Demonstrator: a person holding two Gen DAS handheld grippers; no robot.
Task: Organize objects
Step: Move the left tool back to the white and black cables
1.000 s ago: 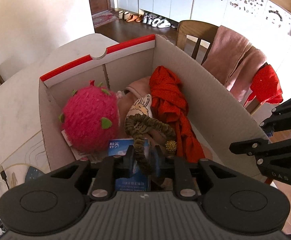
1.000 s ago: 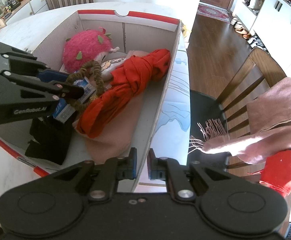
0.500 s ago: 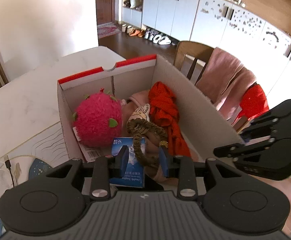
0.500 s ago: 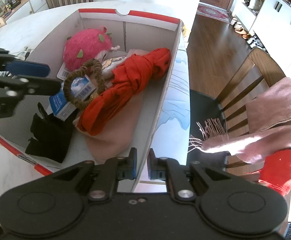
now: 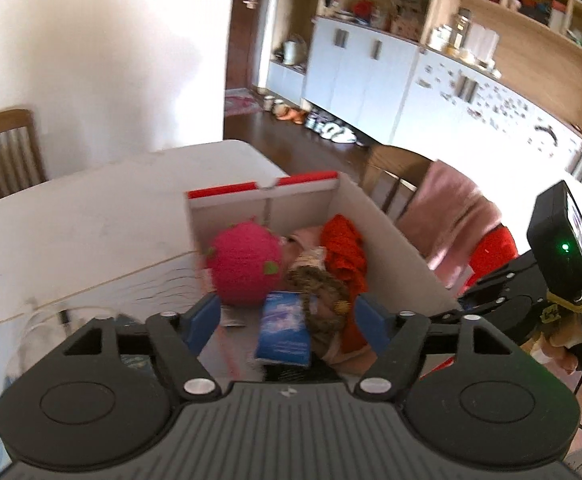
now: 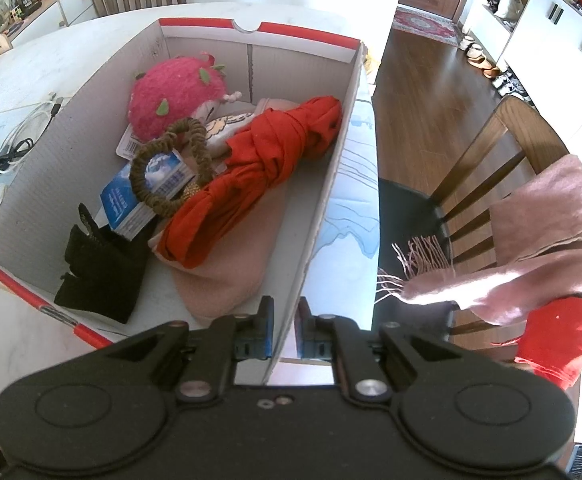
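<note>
A cardboard box (image 6: 333,176) with a red rim stands on the white table (image 5: 91,220). Inside lie a pink dragon-fruit plush (image 6: 175,96), a brown braided ring (image 6: 167,168) resting on a blue packet (image 6: 127,204), a knotted red cloth (image 6: 259,164), a pink cloth (image 6: 227,276) and a black pouch (image 6: 99,276). My left gripper (image 5: 287,320) hangs above the box's near end. Its jaws are opening, with nothing between them. My right gripper (image 6: 285,330) is shut on the box's right wall at the near corner.
A wooden chair (image 6: 503,148) draped with a pink fringed scarf (image 6: 551,240) and a red garment (image 6: 559,340) stands right of the table. A white cable (image 6: 27,132) lies on the table left of the box. Another chair (image 5: 3,156) stands at the far side.
My left gripper has let go of the braided ring, which now lies on the blue packet. It has drawn back and up out of the box, its jaws spreading. The right gripper has not moved.
</note>
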